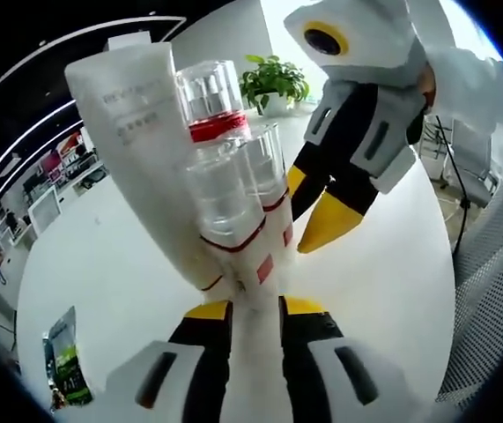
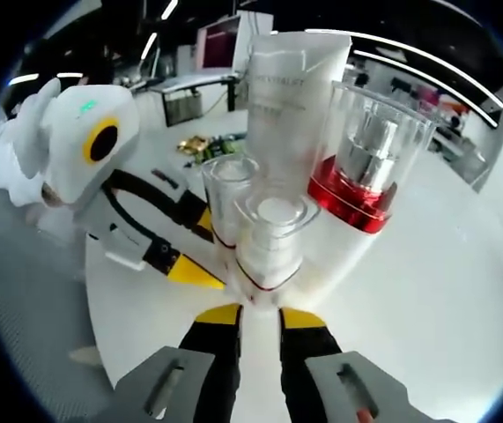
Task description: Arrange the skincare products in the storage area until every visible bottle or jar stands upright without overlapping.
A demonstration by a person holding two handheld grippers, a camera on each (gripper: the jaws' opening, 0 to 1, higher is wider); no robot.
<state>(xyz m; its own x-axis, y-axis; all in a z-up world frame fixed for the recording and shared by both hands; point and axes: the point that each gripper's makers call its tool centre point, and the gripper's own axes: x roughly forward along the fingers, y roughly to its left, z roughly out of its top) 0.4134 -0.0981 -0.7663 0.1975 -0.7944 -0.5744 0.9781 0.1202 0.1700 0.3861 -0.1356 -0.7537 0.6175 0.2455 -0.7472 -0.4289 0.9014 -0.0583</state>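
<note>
Standing clustered at the centre of both views, the skincare products rise upright from a round white table (image 1: 128, 264). Tallest is a matte white tube (image 1: 141, 132), flat and tapering, with faint grey lettering on its face; its long axis runs from the lower centre toward the upper left in the left gripper view and straight up in the right gripper view. Just beside it is a bottle with a red collar (image 1: 214, 110) under a clear, glossy square cap that shows a silvery pump inside. In front stand two smaller clear-capped bottles (image 1: 233, 198), each ringed by a thin red band, touching or nearly so. The cluster sits tight enough that the bottles partly hide the tube's lower half.

In the left gripper view the left gripper (image 1: 255, 308) shows black jaws with yellow tips set a narrow gap apart at the cluster's base; whether they pinch anything I cannot tell. The right gripper (image 1: 326, 207) enters from the upper right, white-bodied, its yellow tips near the bottles, their spacing unclear. In the right gripper view its own jaws stand narrowly apart below the nearest bottle.

A green packet (image 1: 64, 357) lies at lower left, and a potted plant (image 1: 273, 84) stands at upper centre.
</note>
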